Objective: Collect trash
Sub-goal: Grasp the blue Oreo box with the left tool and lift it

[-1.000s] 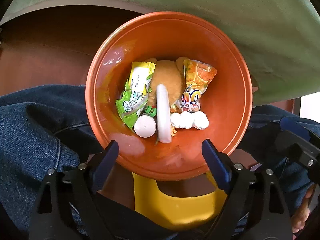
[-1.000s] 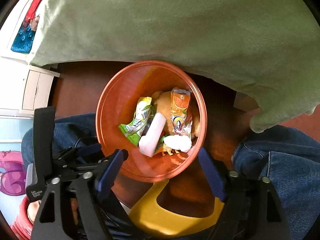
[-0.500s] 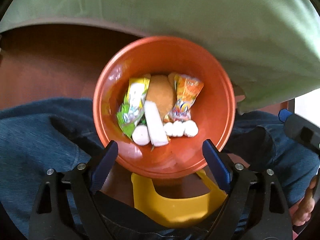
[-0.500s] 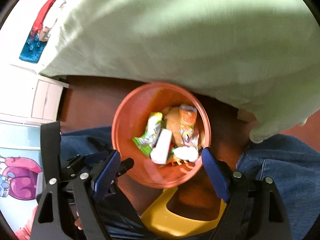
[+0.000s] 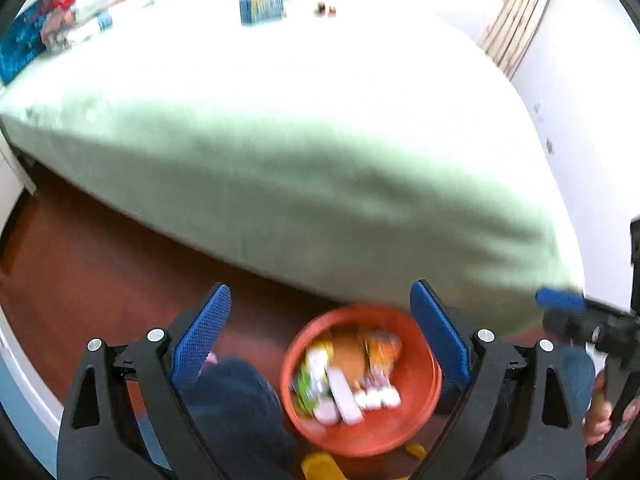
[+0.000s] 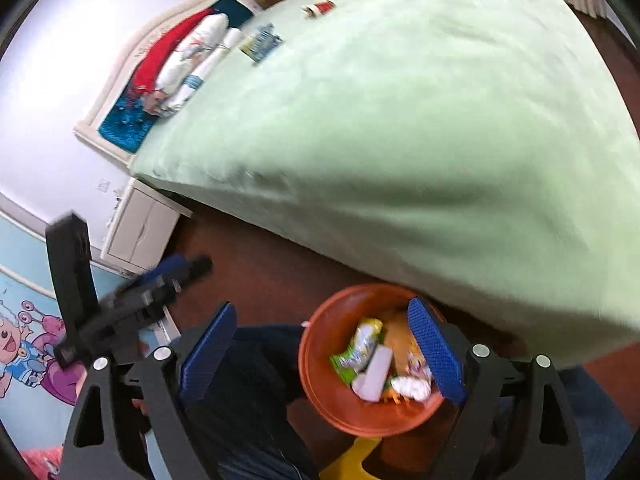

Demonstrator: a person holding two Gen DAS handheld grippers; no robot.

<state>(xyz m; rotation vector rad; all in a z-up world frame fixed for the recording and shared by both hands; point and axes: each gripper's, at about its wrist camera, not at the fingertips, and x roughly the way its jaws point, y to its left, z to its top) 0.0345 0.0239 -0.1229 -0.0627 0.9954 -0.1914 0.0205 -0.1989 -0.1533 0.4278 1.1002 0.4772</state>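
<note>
An orange bin stands on the brown floor at the foot of the bed, holding a green wrapper, an orange wrapper and white pieces. My left gripper hangs high above it, jaws opening with nothing between them. My right gripper is also above the bin, jaws opening and empty. Far back on the green bed lie a blue packet and a small red item.
The green bed fills most of both views, with pillows at its head. A white nightstand stands by the wall. A person's jeans-clad legs flank the bin, and a yellow stool sits below it.
Both grippers have risen and tipped up away from the bin. The bin is now small and low in both views, and the top of the bed has come into sight.
</note>
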